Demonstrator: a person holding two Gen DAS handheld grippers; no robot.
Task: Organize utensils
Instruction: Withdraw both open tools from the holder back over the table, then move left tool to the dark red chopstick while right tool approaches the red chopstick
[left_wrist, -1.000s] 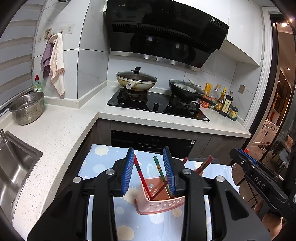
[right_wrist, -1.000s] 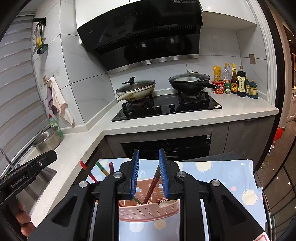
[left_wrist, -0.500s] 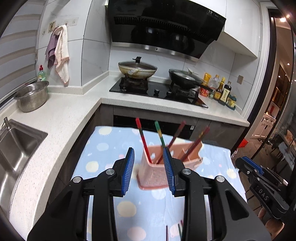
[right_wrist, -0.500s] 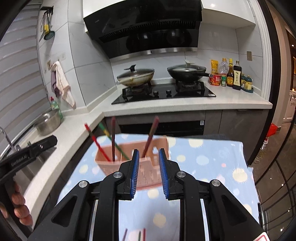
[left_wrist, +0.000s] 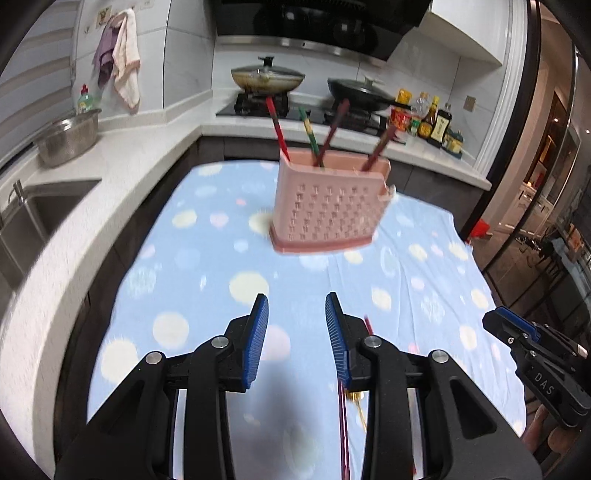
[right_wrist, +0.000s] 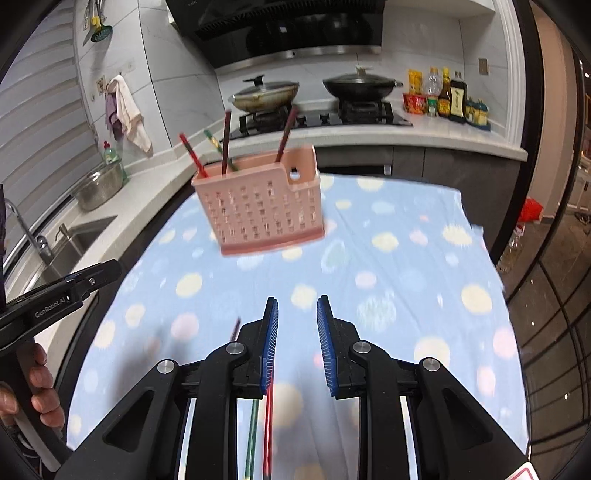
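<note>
A: How many chopsticks do we count in the pink holder (left_wrist: 328, 206)?

B: Four upright; perhaps two or three loose chopsticks (right_wrist: 269, 424) lie blurred on the cloth (left_wrist: 192, 288). Left gripper (left_wrist: 296, 314) and right gripper (right_wrist: 297, 314): both parted, empty.

From my seat, the utensil basket (left_wrist: 328, 206) stands on the far middle of the table cloth (left_wrist: 207, 266), with four chopsticks (left_wrist: 277, 127) leaning up out of it. Loose chopsticks (right_wrist: 269, 421) lie on the near cloth beneath my grippers, perhaps three. Behind the table runs the counter (right_wrist: 424, 138) with the stove (right_wrist: 325, 114); the sink (left_wrist: 40, 214) sits left.
</note>
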